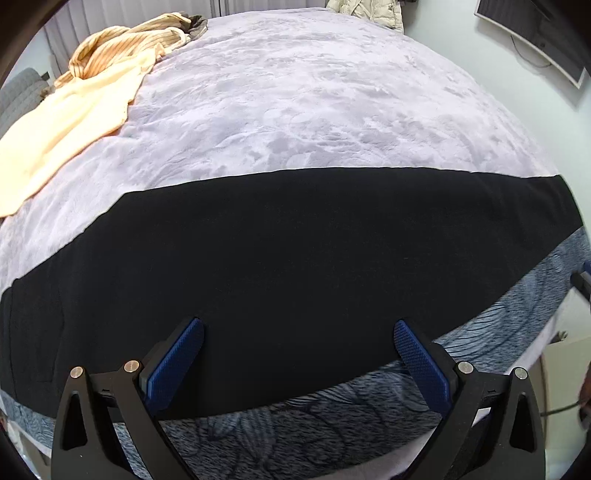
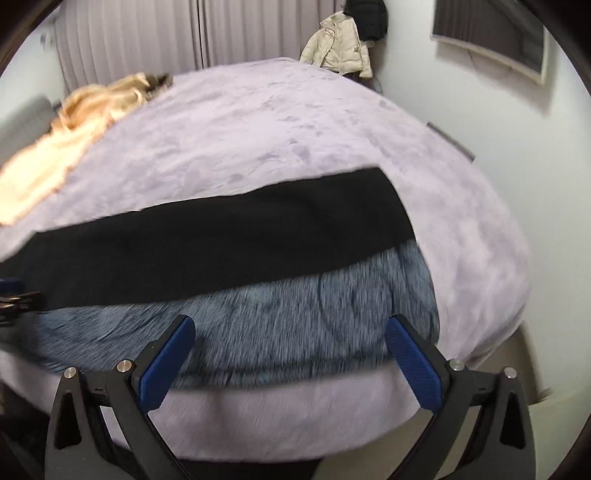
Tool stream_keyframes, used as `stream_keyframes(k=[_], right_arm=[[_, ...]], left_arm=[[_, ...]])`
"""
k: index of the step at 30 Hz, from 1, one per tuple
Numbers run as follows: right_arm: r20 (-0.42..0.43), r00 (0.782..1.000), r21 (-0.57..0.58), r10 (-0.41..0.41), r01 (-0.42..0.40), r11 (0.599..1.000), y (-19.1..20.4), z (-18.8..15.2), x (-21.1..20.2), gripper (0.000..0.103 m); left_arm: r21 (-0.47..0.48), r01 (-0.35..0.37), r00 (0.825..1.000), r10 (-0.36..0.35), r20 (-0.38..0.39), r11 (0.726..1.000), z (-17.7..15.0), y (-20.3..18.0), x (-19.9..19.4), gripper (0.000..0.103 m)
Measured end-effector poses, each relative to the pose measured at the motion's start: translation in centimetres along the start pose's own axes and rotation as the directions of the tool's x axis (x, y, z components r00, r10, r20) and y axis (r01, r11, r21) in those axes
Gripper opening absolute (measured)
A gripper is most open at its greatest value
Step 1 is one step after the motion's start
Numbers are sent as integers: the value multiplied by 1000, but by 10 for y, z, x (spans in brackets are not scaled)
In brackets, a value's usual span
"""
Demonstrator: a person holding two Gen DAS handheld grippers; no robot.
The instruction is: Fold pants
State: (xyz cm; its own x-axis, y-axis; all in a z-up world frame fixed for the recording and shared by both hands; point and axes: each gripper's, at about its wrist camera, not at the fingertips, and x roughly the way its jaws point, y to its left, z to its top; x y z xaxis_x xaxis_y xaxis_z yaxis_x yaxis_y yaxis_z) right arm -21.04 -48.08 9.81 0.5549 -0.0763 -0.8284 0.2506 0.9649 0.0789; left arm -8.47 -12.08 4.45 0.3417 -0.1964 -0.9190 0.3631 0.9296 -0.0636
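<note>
Black pants [image 1: 295, 258] flat on bed [image 1: 295, 110] | left gripper [image 1: 299, 350], right gripper [image 2: 290, 347] wide, empty | step: pre-grasp | next: likely pinch hem end.

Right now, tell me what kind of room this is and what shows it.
Most likely a bedroom: a wide bed under a lilac plush cover, closed curtains behind it, a cream jacket hanging in the corner. Black pants lie stretched along the near edge.

both grippers [image 1: 298, 334] [image 2: 290, 330] spread wide, empty
</note>
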Motion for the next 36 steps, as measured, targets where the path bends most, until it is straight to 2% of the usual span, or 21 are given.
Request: stream_keyframes(k=[2, 3, 6, 10, 16, 21, 25, 32, 34, 36], right_arm=[[-23, 990, 36, 136, -136, 990, -8, -17, 2, 103], [-30, 986, 45, 164, -162, 986, -9, -24, 5, 103], [14, 980, 45, 196, -197, 979, -6, -36, 8, 103], [81, 961, 49, 264, -268, 962, -4, -32, 15, 102], [157, 949, 89, 272, -288, 953, -5, -9, 34, 103], [148, 944, 162, 295, -317, 934, -11, 9, 56, 103], [109, 958, 128, 266, -278, 952, -3, 18, 59, 103], [104, 965, 65, 239, -247, 967, 2, 20, 55, 103], [172, 948, 90, 266, -284, 954, 4, 24, 44, 103], [212, 927, 69, 310, -330, 941, 5, 29, 39, 103]], left_arm=[[2, 24, 1000, -24, 0, 1000, 3, -10, 0, 103], [14, 30, 1000, -30, 1, 999, 5, -17, 1, 103], [51, 15, 1000, -15, -10, 999, 7, -39, 7, 103], [43, -24, 1000, 25, -10, 999, 6, -45, 15, 103], [1, -36, 999, 36, -14, 999, 15, -49, 16, 103], [-97, -85, 996, 81, -45, 992, 35, -51, 30, 103], [-89, -133, 990, 128, -53, 987, 39, -58, 36, 103], [-100, -137, 991, 136, -18, 985, 34, -56, 36, 103], [-105, -141, 990, 141, -9, 984, 33, -56, 35, 103], [-101, -143, 990, 143, 0, 985, 31, -58, 34, 103]])
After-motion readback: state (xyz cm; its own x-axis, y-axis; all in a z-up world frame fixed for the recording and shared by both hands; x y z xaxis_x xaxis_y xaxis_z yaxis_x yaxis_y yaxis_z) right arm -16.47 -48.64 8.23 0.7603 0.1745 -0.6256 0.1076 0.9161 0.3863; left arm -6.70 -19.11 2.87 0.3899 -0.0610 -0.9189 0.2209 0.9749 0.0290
